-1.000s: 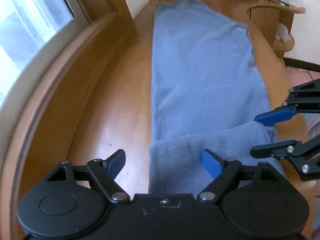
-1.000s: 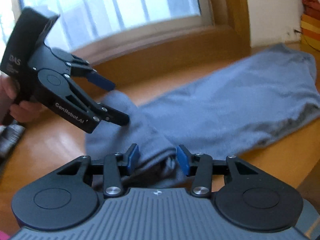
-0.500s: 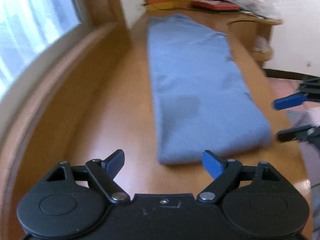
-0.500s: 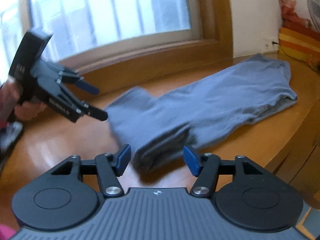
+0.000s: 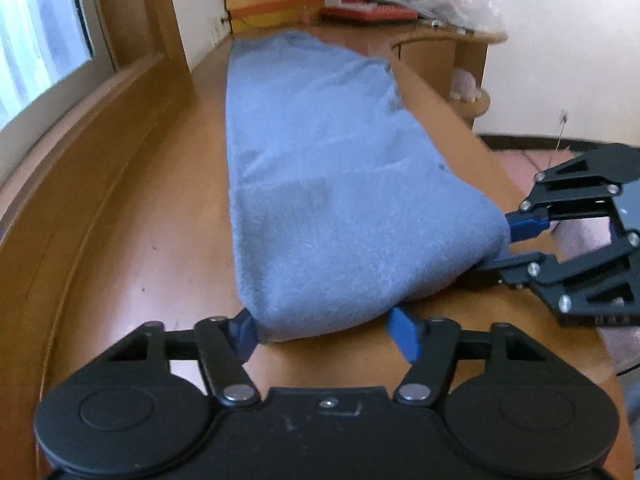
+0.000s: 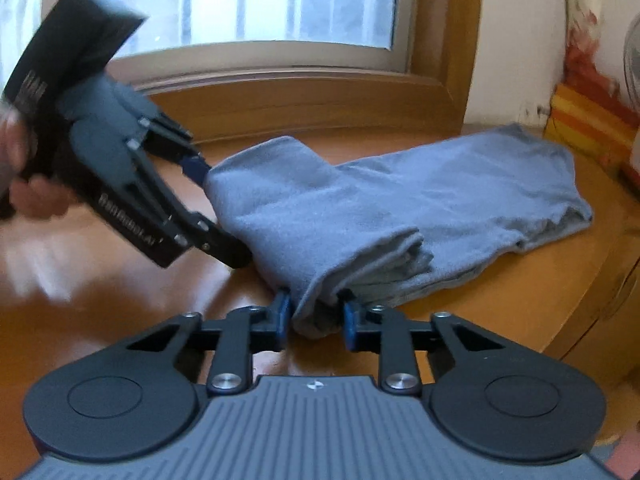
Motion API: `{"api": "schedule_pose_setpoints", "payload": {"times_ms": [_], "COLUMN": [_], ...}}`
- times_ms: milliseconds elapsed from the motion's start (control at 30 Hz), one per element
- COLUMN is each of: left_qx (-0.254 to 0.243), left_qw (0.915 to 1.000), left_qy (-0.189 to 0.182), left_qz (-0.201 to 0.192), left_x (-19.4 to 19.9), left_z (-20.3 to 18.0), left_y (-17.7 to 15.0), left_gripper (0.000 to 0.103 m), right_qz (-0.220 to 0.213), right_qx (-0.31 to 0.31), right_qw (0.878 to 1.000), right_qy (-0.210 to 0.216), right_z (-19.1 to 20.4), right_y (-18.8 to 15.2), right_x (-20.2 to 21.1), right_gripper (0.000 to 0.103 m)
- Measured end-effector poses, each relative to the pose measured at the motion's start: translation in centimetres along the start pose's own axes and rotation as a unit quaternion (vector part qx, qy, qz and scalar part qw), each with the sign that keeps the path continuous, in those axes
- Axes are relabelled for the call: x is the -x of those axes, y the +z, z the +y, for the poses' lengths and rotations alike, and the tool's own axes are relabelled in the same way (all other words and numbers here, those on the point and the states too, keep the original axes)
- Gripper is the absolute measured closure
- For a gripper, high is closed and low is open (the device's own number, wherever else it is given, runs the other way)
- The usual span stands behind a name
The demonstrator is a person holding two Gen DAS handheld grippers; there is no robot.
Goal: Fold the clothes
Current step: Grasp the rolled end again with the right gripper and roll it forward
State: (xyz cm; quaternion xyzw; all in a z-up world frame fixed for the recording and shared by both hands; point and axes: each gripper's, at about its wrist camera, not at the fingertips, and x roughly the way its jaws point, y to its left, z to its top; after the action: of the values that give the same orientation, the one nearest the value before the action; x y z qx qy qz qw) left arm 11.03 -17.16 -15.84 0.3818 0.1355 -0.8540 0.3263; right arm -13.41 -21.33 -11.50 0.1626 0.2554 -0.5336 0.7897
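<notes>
A blue-grey garment [image 5: 320,184] lies folded into a long strip on the wooden table [image 5: 160,240]. Its near folded end sits between the open fingers of my left gripper [image 5: 324,330]. In the right wrist view the same garment [image 6: 400,208] runs away to the right, and its near corner hangs between the fingers of my right gripper [image 6: 314,318], which are partly closed around the cloth with a small gap still showing. The right gripper also shows in the left wrist view [image 5: 504,244] at the garment's right corner. The left gripper shows in the right wrist view [image 6: 216,212], held by a hand.
A window with a wooden sill [image 6: 280,92] runs along the table's far side. A striped orange box [image 5: 272,4], a red fan base [image 5: 364,8] and clutter stand at the table's far end. A curved wooden shelf unit [image 5: 452,60] is at the right edge.
Both grippers have moved back in to the garment's near folded end. The left fingers now straddle the fold, and the right fingers have narrowed around its corner.
</notes>
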Motion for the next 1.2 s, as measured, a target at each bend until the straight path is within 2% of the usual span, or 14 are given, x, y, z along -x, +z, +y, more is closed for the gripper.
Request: {"api": "schedule_pose_setpoints", "payload": {"times_ms": [133, 233, 367, 467, 533, 633, 733, 900, 967, 1033, 1200], "left_qx": [0.019, 0.025, 0.019, 0.022, 0.024, 0.021, 0.008, -0.005, -0.008, -0.01, -0.021], "left_qw": [0.9996, 0.9997, 0.9997, 0.9994, 0.9991, 0.9983, 0.9978, 0.9959, 0.9948, 0.9949, 0.9951], "left_qy": [-0.012, 0.0, 0.016, 0.025, 0.034, 0.047, 0.052, 0.05, 0.055, 0.063, 0.069], "left_qz": [-0.013, -0.005, 0.001, 0.005, 0.013, 0.026, 0.04, 0.075, 0.085, 0.079, 0.067], "left_x": [1.1, 2.4, 1.9, -0.1, -1.9, -4.8, -7.7, -12.2, -13.7, -14.2, -12.9], "left_z": [-0.6, -2.1, -3.3, -2.9, -2.2, -1.5, -1.0, 0.0, 0.2, 0.4, 0.7], "left_y": [0.1, 1.2, 4.2, 7.1, 8.9, 11.3, 13.1, 14.0, 13.9, 13.8, 14.1], "left_gripper": [0.044, 0.043, 0.042, 0.042, 0.041, 0.039, 0.038, 0.037, 0.031, 0.026, 0.026], "right_qz": [0.014, 0.016, 0.019, 0.011, 0.004, -0.004, -0.005, 0.013, 0.021, 0.025, 0.021], "right_qx": [-0.04, -0.08, -0.154, -0.213, -0.242, -0.263, -0.241, -0.198, -0.184, -0.17, -0.171], "right_qw": [0.998, 0.991, 0.975, 0.961, 0.954, 0.95, 0.962, 0.977, 0.981, 0.984, 0.983], "right_qy": [0.053, 0.107, 0.158, 0.177, 0.177, 0.166, 0.132, 0.077, 0.062, 0.051, 0.058], "right_z": [-0.5, -1.9, -4.8, -7.9, -9.9, -12.4, -13.9, -14.7, -14.6, -14.4, -14.9], "right_y": [0.9, 1.2, 1.4, 1.3, 1.3, 1.8, 2.7, 3.3, 3.2, 3.0, 2.7], "right_x": [2.1, 4.5, 6.1, 6.0, 5.7, 4.6, 3.1, 0.4, -0.5, -1.3, -1.0], "right_gripper": [0.082, 0.082, 0.081, 0.081, 0.081, 0.081, 0.081, 0.081, 0.081, 0.081, 0.079]}}
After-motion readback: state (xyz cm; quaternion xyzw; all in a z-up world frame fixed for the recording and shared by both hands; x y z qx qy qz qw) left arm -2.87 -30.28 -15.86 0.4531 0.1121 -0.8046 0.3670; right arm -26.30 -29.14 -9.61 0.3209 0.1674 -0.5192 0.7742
